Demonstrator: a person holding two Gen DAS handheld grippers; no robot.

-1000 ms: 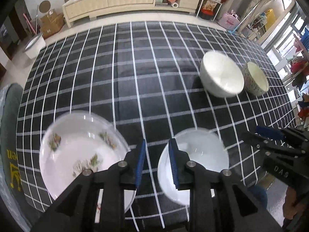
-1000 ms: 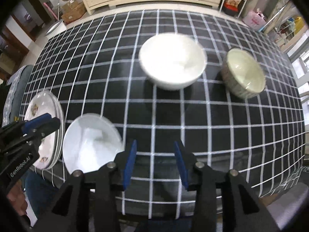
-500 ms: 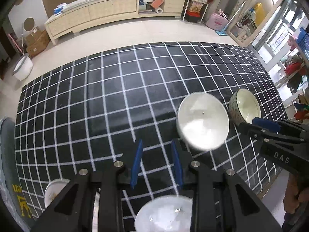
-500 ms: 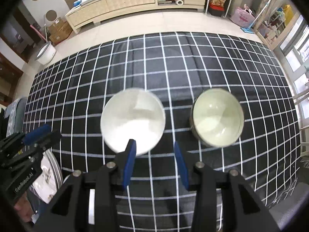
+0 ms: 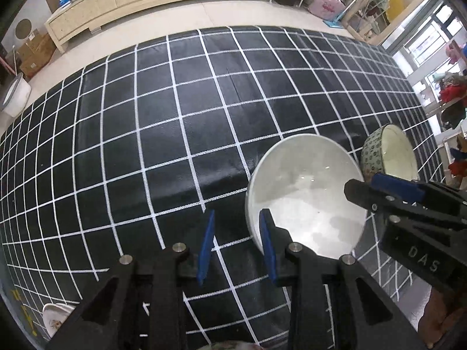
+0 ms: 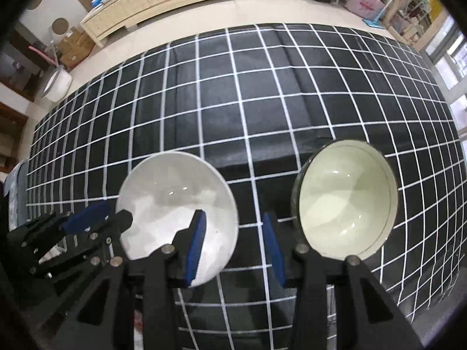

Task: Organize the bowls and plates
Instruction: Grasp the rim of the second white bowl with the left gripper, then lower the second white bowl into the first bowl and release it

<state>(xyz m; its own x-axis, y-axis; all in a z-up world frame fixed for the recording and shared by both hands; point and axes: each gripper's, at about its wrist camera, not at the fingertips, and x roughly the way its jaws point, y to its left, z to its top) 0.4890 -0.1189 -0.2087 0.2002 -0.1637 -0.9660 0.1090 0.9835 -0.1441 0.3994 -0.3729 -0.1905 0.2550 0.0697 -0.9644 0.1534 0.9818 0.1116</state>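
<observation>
Bowls sit near the front edge of the black grid-patterned surface (image 6: 262, 87): a plain white ceramic bowl (image 6: 178, 204) with a green-patterned, cream-lined bowl (image 6: 347, 201) near it on its right. Left gripper (image 5: 236, 245) and right gripper (image 6: 233, 248) hover above, fingers spread apart, gripping nothing.

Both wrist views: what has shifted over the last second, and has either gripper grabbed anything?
Both grippers advanced from the near plates toward the far bowls. The left gripper now sits at the near-left rim of the plain white ceramic bowl; the right gripper straddles its right rim, beside the green-patterned bowl. Nothing was grasped: both stay open. The bowls and the black checked tablecloth appear unmoved.
</observation>
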